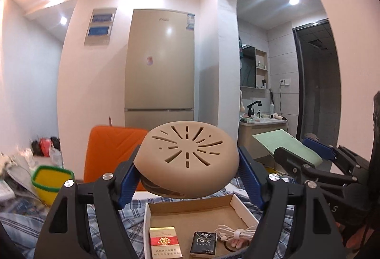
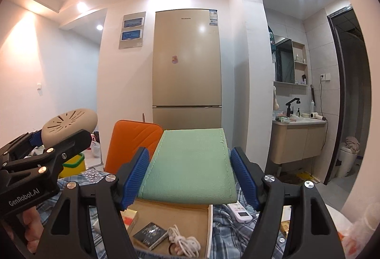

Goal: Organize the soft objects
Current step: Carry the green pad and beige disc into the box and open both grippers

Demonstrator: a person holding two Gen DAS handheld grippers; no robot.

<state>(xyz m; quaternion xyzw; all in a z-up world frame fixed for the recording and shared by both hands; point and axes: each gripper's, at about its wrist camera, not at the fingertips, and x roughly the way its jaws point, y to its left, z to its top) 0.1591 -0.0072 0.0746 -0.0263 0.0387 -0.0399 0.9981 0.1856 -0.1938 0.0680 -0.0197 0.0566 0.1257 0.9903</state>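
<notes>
My left gripper [image 1: 187, 178] is shut on a round beige soft pad [image 1: 187, 159] with slits cut in its top, held level in the air above a shallow cardboard tray [image 1: 244, 209]. From the right wrist view this pad [image 2: 71, 122] shows at the left, clamped in the left gripper [image 2: 42, 142]. My right gripper [image 2: 190, 178] is shut on a folded green cloth [image 2: 190, 164], its blue pads [image 2: 136, 176] pressing both edges. The same cloth [image 1: 287, 147] appears at the right of the left wrist view, held by the right gripper [image 1: 306, 154].
The tray [image 2: 210, 221] lies on a blue plaid bedcover [image 1: 21, 223] and holds a red cigarette pack [image 1: 165, 242], a black tissue pack [image 1: 204, 243] and a coiled white cable [image 1: 235, 233]. An orange case [image 1: 111, 149], a yellow basket [image 1: 51, 183], a white remote [image 2: 239, 212] and a fridge [image 1: 161, 66] are around.
</notes>
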